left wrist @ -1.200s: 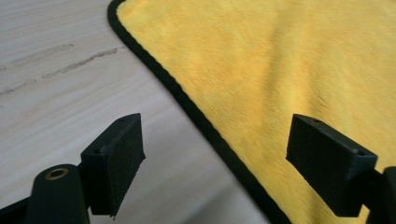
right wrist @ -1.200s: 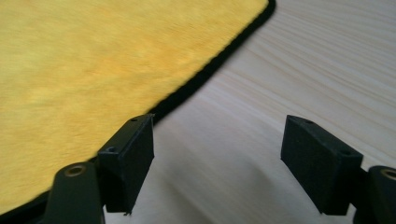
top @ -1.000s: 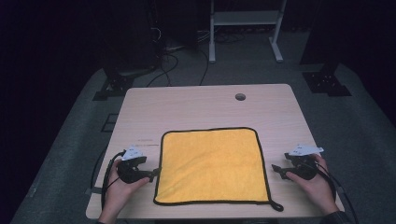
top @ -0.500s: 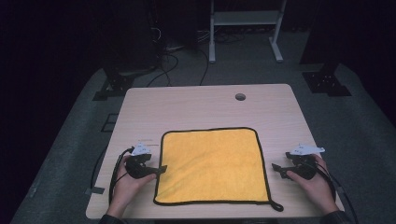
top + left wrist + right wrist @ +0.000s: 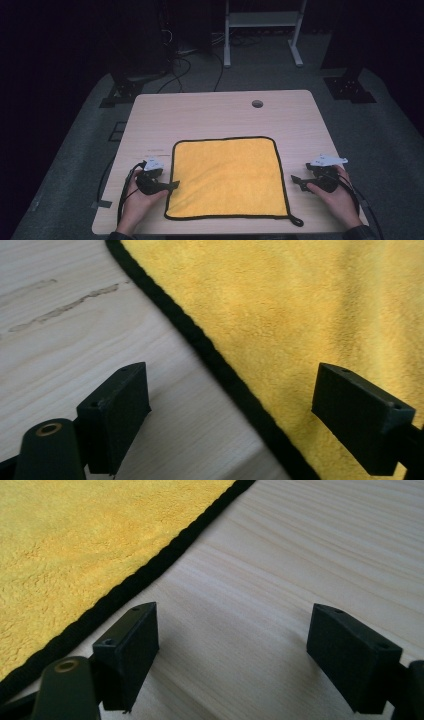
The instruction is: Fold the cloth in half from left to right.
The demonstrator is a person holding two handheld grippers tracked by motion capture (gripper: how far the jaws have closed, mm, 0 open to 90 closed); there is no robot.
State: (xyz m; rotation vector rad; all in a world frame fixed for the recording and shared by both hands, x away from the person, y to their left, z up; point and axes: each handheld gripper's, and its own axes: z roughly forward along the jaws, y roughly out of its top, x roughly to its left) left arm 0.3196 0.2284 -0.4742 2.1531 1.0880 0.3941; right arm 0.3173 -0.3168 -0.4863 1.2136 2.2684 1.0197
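A yellow cloth [image 5: 227, 177] with a black hem lies flat on the near half of the wooden table [image 5: 210, 115]. My left gripper [image 5: 170, 186] rests at the cloth's left edge, open. In the left gripper view its jaws straddle the black hem [image 5: 220, 370], one over wood, one over the yellow cloth [image 5: 300, 305], with neither pressing on it. My right gripper [image 5: 295, 179] is open just right of the cloth's right edge. In the right gripper view both jaws stand over bare wood, with the cloth [image 5: 75, 545] to their left.
A round cable hole [image 5: 257, 103] sits near the table's far edge. A small black loop [image 5: 297, 221] trails from the cloth's near right corner. Beyond the table stand a white frame [image 5: 262, 20] and cables on the dark floor.
My left gripper has shifted a little to the right, up to the cloth's left edge. The right gripper and the cloth have stayed put.
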